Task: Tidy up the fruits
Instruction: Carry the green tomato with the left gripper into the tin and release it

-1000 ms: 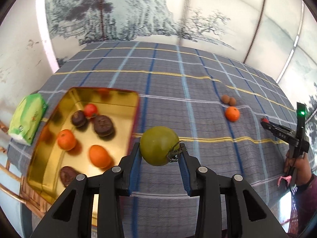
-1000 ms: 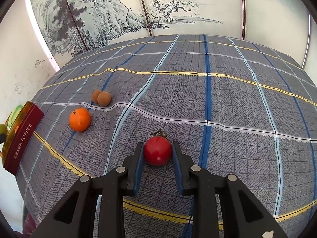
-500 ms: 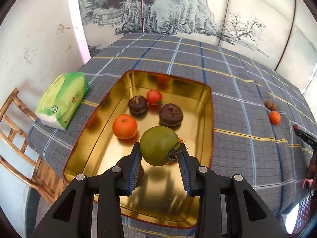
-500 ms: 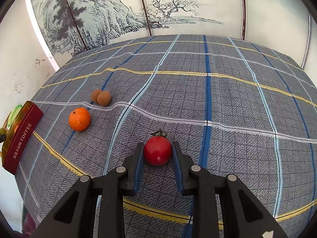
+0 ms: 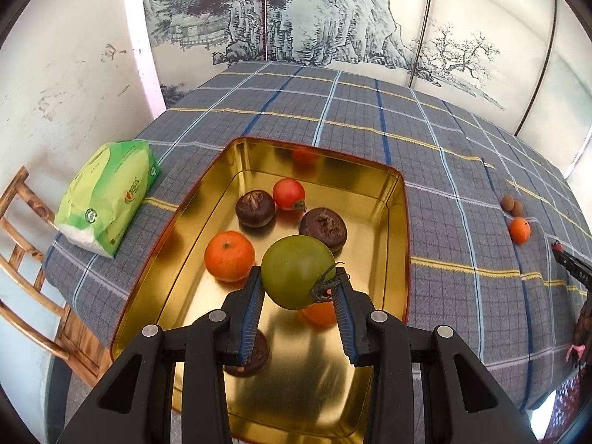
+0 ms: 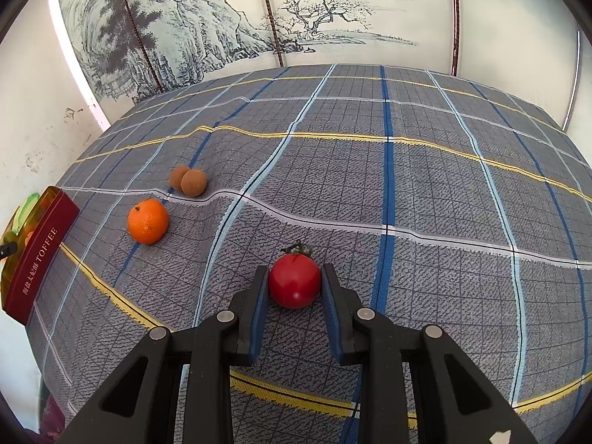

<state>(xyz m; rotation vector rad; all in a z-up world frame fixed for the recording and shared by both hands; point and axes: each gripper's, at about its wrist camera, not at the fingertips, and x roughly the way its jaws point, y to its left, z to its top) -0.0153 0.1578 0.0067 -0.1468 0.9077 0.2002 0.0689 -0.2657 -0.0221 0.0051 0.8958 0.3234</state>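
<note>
A table under a grey plaid cloth (image 5: 370,118) stands against panels painted with an ink landscape (image 5: 296,18). A scuffed white wall (image 5: 66,81) fills the 10 o'clock area, with a wooden chair (image 5: 22,266) at 8 o'clock. Daylight brightens the panels.

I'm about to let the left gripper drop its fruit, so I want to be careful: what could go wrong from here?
1. The green tomato, clamped in the left gripper, hangs over an orange fruit in the gold tin; released here, it may strike it or roll into the others.
2. The right gripper is shut on a red tomato; a tighter squeeze might bruise it.
</note>
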